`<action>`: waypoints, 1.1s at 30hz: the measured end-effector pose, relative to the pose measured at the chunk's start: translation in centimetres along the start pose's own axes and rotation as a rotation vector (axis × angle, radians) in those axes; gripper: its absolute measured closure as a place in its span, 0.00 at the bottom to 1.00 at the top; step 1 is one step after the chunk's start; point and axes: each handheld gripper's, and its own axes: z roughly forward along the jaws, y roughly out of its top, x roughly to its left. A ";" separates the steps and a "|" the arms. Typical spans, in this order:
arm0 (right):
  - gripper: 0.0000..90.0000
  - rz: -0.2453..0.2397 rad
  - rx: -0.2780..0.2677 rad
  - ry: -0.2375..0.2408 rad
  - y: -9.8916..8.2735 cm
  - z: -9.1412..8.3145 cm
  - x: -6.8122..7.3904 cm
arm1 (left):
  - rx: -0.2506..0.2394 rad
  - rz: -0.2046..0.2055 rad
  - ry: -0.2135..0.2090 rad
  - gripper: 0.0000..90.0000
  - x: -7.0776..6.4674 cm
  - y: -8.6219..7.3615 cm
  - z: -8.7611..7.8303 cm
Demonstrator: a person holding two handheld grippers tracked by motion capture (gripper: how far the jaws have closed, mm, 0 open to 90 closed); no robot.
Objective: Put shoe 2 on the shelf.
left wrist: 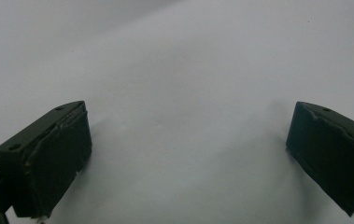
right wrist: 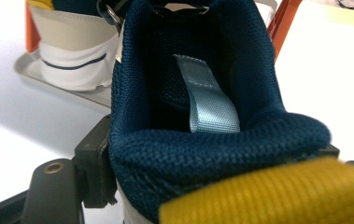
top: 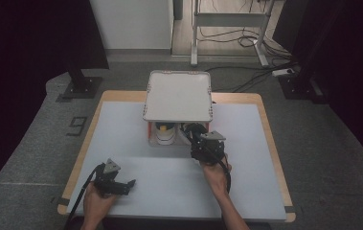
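A dark blue knit shoe (right wrist: 202,140) with a light blue pull tab (right wrist: 207,98) and a yellow heel band (right wrist: 268,196) fills the right gripper view. My right gripper (right wrist: 212,158) is shut on its heel, one jaw at each side of the collar. From above, the right gripper (top: 203,140) sits at the front of a small two-level rack (top: 178,96) with orange legs. A second shoe (top: 164,133), white and beige, stands on the lower shelf at the left. My left gripper (top: 129,184) rests open on the table near the front left, its fingers (left wrist: 58,154) wide apart over bare white surface.
The rack's white top tray (top: 179,76) overhangs the lower shelf (right wrist: 39,77) and hides most of it. An orange leg (right wrist: 284,18) stands just right of the blue shoe. The white table mat (top: 246,182) spreads around both hands; dark stands and cables lie beyond the table.
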 end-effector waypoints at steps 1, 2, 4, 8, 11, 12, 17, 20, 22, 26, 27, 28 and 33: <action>0.28 -0.001 0.001 -0.007 0.0 0.3 0.1 | 0.000 0.000 0.000 0.00 0.0 0.0 0.0; 0.28 -0.003 0.002 -0.015 0.0 0.5 0.1 | 0.000 0.000 0.000 0.00 0.0 0.0 0.0; 0.27 -0.004 0.009 -0.023 0.0 1.0 0.2 | 0.000 0.000 0.000 0.00 0.0 0.0 0.0; 0.26 0.005 0.006 -0.035 0.1 1.3 0.2 | 0.000 0.001 0.000 0.00 0.0 0.0 0.0; 0.23 0.001 0.023 -0.030 0.3 1.3 0.1 | -0.001 0.000 0.000 0.00 0.0 0.0 0.0; 0.21 0.000 0.031 -0.026 0.4 1.3 0.1 | -0.001 0.000 0.000 0.00 0.0 0.0 0.0; 0.16 -0.004 0.043 0.025 0.3 1.0 0.0 | 0.000 0.000 0.000 0.00 0.0 0.0 0.0; 0.15 -0.006 0.046 0.064 0.3 0.5 0.0 | 0.000 0.000 0.000 0.00 0.0 0.0 0.0; 0.15 -0.028 0.055 0.083 0.2 0.3 0.0 | -0.001 0.001 0.000 0.00 0.0 0.0 0.0; 0.17 -0.045 0.046 0.113 -0.5 -0.1 -0.6 | -0.001 0.000 0.000 0.00 0.0 0.0 0.0; 0.17 -0.050 0.048 0.119 -0.6 -0.2 -0.8 | -0.001 0.001 -0.001 0.00 0.0 0.0 0.0; 0.17 -0.054 0.050 0.128 -0.9 -0.3 -0.9 | -0.001 0.001 -0.001 0.00 0.0 0.0 0.0; 0.23 -0.084 0.056 0.143 -2.0 -0.6 -1.2 | -0.001 0.001 -0.001 0.00 0.0 0.0 0.0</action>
